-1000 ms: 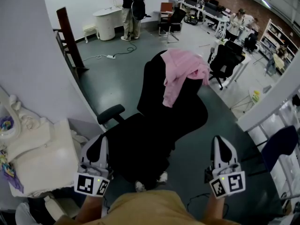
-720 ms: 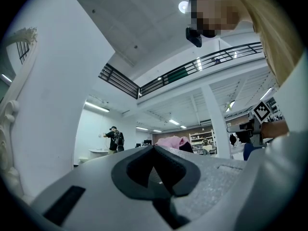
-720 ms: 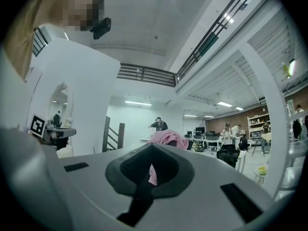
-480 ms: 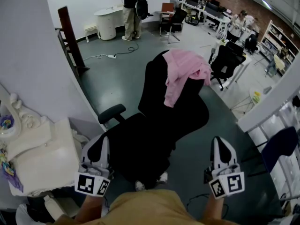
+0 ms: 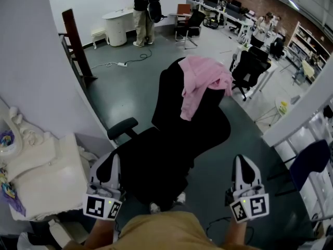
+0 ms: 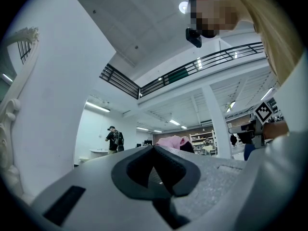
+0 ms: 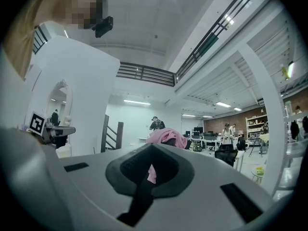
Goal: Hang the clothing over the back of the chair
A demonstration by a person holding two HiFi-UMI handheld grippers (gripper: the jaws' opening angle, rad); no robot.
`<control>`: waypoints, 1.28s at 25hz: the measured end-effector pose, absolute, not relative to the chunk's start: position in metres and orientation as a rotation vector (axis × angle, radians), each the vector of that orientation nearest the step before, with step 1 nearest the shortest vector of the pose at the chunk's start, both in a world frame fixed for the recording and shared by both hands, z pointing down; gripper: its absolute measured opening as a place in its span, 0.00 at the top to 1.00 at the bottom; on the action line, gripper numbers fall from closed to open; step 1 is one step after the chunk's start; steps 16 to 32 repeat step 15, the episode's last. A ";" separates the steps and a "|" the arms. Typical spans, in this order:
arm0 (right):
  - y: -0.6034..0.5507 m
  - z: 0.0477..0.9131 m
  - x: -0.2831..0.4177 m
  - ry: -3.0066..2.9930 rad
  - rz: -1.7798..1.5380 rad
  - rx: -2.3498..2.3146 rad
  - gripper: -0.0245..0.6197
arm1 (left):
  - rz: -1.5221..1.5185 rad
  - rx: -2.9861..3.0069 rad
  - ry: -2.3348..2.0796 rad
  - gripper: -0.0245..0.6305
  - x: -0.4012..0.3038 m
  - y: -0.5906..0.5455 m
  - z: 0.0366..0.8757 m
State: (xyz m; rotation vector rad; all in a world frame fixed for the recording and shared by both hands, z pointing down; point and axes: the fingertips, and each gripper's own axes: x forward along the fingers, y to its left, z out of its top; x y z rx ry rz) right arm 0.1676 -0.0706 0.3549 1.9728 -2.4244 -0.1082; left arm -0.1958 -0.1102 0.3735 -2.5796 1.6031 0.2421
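Note:
A pink garment (image 5: 203,79) hangs over the top of the backrest of a black office chair (image 5: 171,113), with one end trailing down the front of the backrest. The chair stands just ahead of me. My left gripper (image 5: 112,157) is low at the left, near the chair's seat and armrest, and it is shut and empty. My right gripper (image 5: 243,160) is low at the right, over the floor beside the chair, also shut and empty. The garment (image 6: 171,141) peeks over the closed tips in the left gripper view, and the garment (image 7: 166,136) does the same in the right gripper view.
A white bag (image 5: 44,176) lies on a white ornate piece at my left. A white wall flanks the left, a white pillar (image 5: 302,113) the right. Behind the chair are a wooden stand (image 5: 78,46), a power strip (image 5: 123,63), another black chair (image 5: 250,66) and a standing person (image 5: 141,9).

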 end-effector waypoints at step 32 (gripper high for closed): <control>-0.074 0.358 0.165 -2.422 -0.107 1.970 0.96 | 0.242 -2.586 1.605 0.96 -0.196 -0.113 0.378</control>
